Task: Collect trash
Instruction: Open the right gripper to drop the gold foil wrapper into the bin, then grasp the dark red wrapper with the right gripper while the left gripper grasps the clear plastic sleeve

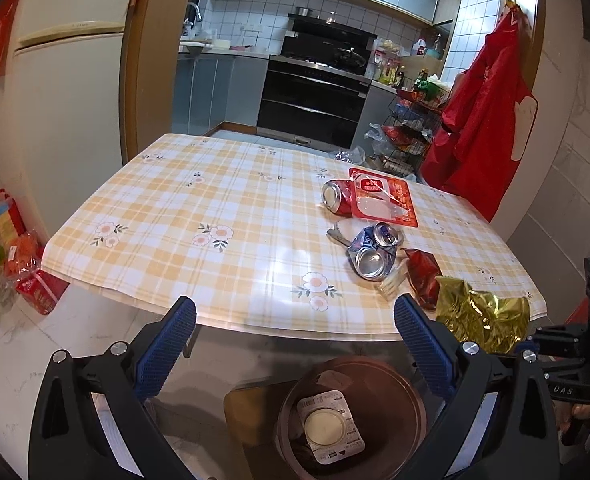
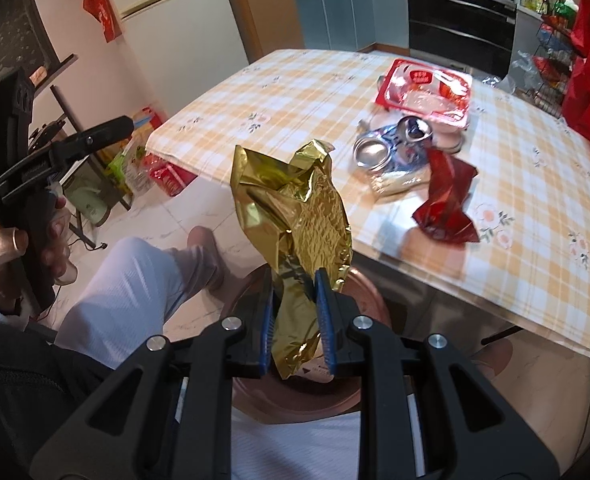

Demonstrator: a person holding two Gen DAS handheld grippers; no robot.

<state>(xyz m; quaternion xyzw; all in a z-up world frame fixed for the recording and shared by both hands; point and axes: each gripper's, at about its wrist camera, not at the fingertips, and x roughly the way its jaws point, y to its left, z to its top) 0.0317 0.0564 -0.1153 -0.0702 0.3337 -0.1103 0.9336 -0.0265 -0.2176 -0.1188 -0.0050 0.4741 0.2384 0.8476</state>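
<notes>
Trash-wise: gold foil wrapper (image 2: 295,232) is pinched between the right gripper (image 2: 297,334) pads, its lower end hiding most of the brown bin (image 2: 255,284) directly below. Bin rim is cut off by the gripper body in the right wrist view. Left gripper (image 1: 295,348) is spread wide, holding nothing, hovering over the same bin (image 1: 407,396); inside it lies a white sealed cup lid (image 1: 331,428), label print too small to read.

Ahead of the right claw, on the table: crumpled red wrapper (image 2: 447,200) nearest, then a crushed blue can (image 2: 391,144) with a clear wrapper (image 2: 395,182) beside it, then a red-rimmed food tray pack (image 2: 427,92) farther out. Left wrist view also shows a crushed red can (image 1: 337,196) touching the tray pack's left edge; it's mostly hidden in the right view.

Table (image 1: 183,208) has a yellow plaid floral cloth. Beyond it: black oven (image 1: 315,96), fridge (image 1: 71,92) to the left, red apron (image 1: 483,120) hanging right.
</notes>
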